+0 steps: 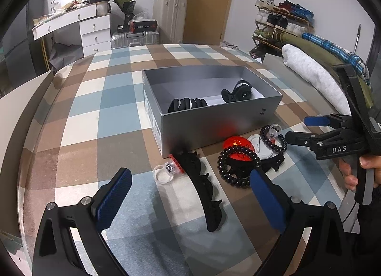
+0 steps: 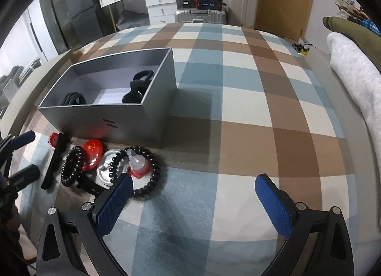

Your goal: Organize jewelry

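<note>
The long black hair claw [image 1: 206, 190] lies on the checked bed cover [image 1: 123, 119], just near of the grey box [image 1: 214, 121] and between the spread pads of the left gripper [image 1: 190, 202]. It looks light, stiff plastic with teeth, likely best pinched across its narrow middle. To its right the black bead bracelets [image 1: 238, 169] look loose and slippery, draped over a red badge [image 1: 238, 150]. The right gripper [image 2: 193, 207], jaws apart, holds nothing; two black clips [image 1: 188, 104] sit in the box
</note>
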Action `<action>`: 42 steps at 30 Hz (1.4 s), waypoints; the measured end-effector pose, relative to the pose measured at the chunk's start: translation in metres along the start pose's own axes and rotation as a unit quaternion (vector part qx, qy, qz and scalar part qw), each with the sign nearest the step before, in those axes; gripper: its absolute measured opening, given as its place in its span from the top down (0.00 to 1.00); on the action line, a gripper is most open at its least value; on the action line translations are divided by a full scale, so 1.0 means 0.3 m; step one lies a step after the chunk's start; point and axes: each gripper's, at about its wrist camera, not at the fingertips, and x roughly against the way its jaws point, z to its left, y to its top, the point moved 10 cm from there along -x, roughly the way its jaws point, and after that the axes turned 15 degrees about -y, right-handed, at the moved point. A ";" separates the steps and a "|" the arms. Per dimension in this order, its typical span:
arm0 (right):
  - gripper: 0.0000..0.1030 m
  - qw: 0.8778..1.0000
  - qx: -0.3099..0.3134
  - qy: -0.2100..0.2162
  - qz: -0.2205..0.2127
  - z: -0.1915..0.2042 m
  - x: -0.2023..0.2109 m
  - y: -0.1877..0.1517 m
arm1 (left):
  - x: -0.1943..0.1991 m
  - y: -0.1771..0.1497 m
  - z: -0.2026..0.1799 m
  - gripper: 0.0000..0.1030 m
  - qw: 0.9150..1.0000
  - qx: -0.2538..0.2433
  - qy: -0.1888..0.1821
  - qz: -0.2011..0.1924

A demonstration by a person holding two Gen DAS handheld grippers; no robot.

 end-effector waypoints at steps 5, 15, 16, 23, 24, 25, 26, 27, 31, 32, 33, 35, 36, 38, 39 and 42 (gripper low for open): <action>0.00 1.000 0.000 0.016 -0.008 0.017 0.013 0.006 | 0.009 0.012 0.020 0.06 1.000 0.010 0.005 -0.011; 0.36 0.994 0.001 0.099 -0.037 0.111 0.072 0.030 | 0.028 0.028 0.046 0.06 0.999 0.024 0.010 -0.030; 0.37 0.993 0.000 0.110 -0.041 0.121 0.082 0.033 | 0.028 0.029 0.048 0.06 0.999 0.028 0.008 -0.031; 0.68 0.989 0.000 0.144 -0.047 0.167 0.097 0.030 | 0.038 0.034 0.064 0.06 0.998 0.041 0.009 -0.037; 0.70 0.989 -0.001 0.144 -0.044 0.168 0.093 0.029 | 0.038 0.035 0.064 0.06 0.998 0.041 0.009 -0.037; 0.73 0.989 -0.001 0.142 -0.045 0.169 0.092 0.029 | 0.038 0.036 0.065 0.06 0.998 0.040 0.010 -0.037; 0.74 0.989 0.000 0.139 -0.046 0.168 0.091 0.030 | 0.039 0.036 0.066 0.06 0.998 0.039 0.010 -0.037; 0.74 0.989 0.000 0.138 -0.046 0.168 0.090 0.030 | 0.039 0.037 0.066 0.06 0.999 0.038 0.011 -0.037; 0.77 0.990 0.001 0.134 -0.043 0.165 0.078 0.027 | 0.035 0.035 0.069 0.06 0.999 0.039 0.011 -0.035; 0.77 0.990 0.001 0.132 -0.042 0.165 0.075 0.027 | 0.035 0.034 0.069 0.06 0.999 0.039 0.011 -0.035; 0.78 0.991 0.002 0.130 -0.041 0.165 0.070 0.025 | 0.034 0.033 0.069 0.06 0.999 0.039 0.011 -0.034; 0.80 0.991 0.003 0.129 -0.039 0.167 0.062 0.023 | 0.033 0.031 0.071 0.06 0.999 0.040 0.011 -0.034; 0.80 0.991 0.003 0.126 -0.039 0.166 0.058 0.022 | 0.031 0.029 0.071 0.06 0.999 0.040 0.011 -0.033; 0.80 0.991 0.004 0.125 -0.039 0.165 0.054 0.023 | 0.029 0.027 0.072 0.06 0.999 0.041 0.011 -0.033; 0.81 0.992 0.004 0.123 -0.040 0.165 0.053 0.023 | 0.027 0.026 0.073 0.06 0.999 0.042 0.011 -0.032; 0.87 0.993 0.014 0.106 -0.043 0.163 0.048 0.019 | 0.021 0.022 0.072 0.06 0.999 0.042 0.010 -0.029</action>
